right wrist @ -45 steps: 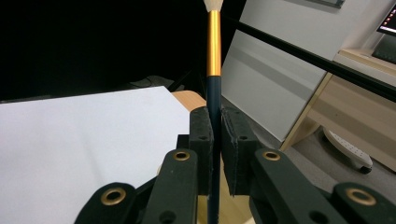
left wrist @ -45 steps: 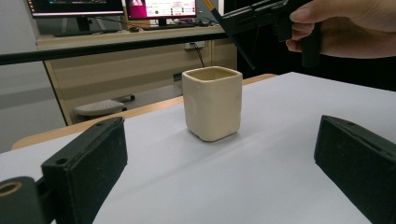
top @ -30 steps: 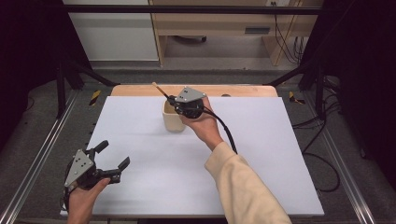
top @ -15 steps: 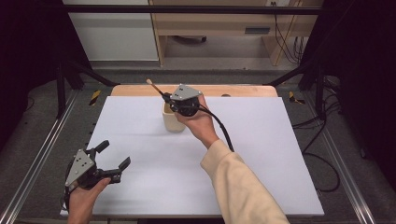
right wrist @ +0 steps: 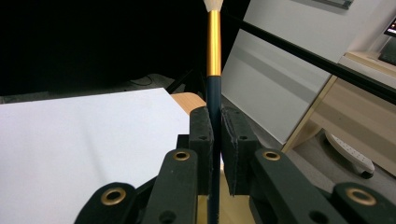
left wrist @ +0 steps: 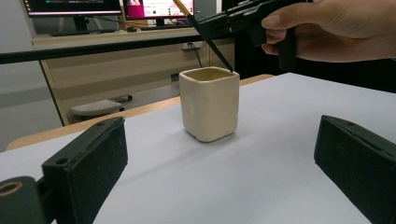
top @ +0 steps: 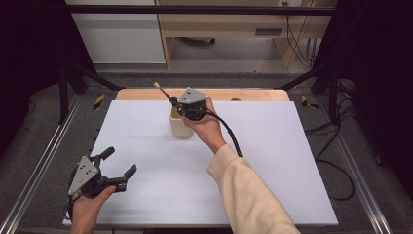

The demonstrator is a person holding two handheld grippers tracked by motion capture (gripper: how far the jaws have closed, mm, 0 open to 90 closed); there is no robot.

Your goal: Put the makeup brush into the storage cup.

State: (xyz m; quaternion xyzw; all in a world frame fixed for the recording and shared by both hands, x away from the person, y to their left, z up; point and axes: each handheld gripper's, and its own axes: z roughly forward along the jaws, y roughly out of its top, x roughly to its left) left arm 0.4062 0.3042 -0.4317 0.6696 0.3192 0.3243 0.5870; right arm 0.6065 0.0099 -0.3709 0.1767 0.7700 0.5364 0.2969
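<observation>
Paintbrush with dark handle and gold ferrule [right wrist: 214,56], clamped in our right gripper [top: 181,105], seems half inside the cream ceramic cup [left wrist: 209,103]; next we lower it, left gripper [top: 119,168] wide open, empty.

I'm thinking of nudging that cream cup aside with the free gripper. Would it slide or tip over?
The cup looks squat, thick-walled and flat-based, so it would probably slide on the smooth white table rather than tip. It looks ceramic, likely heavy for its size and breakable. A high push could rock it, since the brush held by the right gripper reaches its rim.

cream cup [top: 179,125], navy-and-gold brush [right wrist: 213,70], white sheet [top: 272,161]
</observation>
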